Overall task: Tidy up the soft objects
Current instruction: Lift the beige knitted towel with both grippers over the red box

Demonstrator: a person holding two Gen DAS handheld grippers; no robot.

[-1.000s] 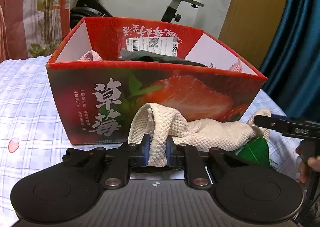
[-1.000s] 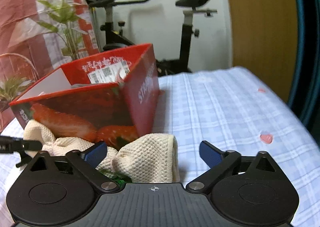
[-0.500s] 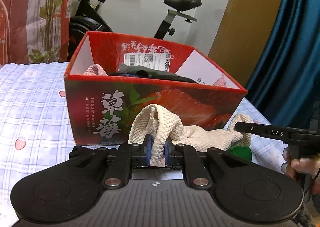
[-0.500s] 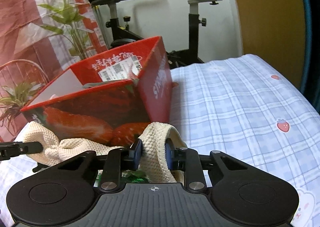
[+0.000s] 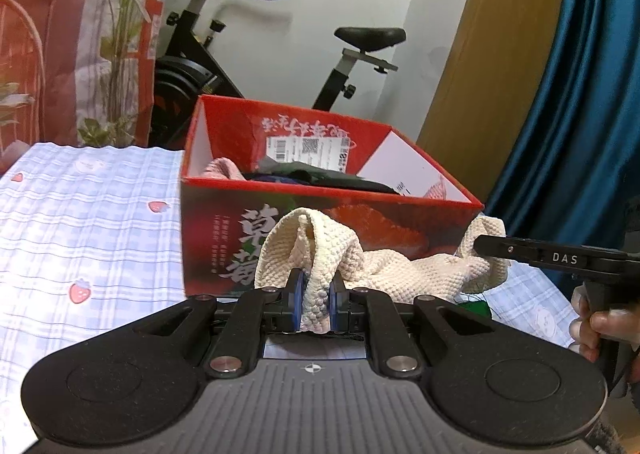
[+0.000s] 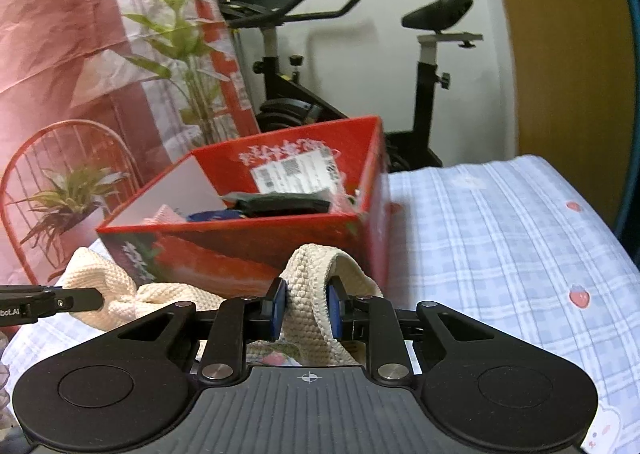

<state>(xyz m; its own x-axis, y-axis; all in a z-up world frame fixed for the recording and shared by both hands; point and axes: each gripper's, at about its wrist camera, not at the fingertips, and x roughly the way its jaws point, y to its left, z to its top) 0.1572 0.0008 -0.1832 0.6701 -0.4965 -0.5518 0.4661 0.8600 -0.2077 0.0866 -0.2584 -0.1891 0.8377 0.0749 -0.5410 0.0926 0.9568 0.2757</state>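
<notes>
A cream waffle-knit cloth hangs between both grippers, lifted off the bed in front of a red strawberry box. My left gripper is shut on one end of the cloth. My right gripper is shut on the other end; it shows as a black bar at the right of the left wrist view. The box holds a pink cloth and dark clothes. A green item lies under the cloth, mostly hidden.
The box stands on a bed with a blue plaid strawberry sheet. An exercise bike and plants stand behind the bed. A blue curtain hangs at the right.
My right gripper closed on the cloth's right end. Both grippers rose with the cloth, so the box's inside shows more.
</notes>
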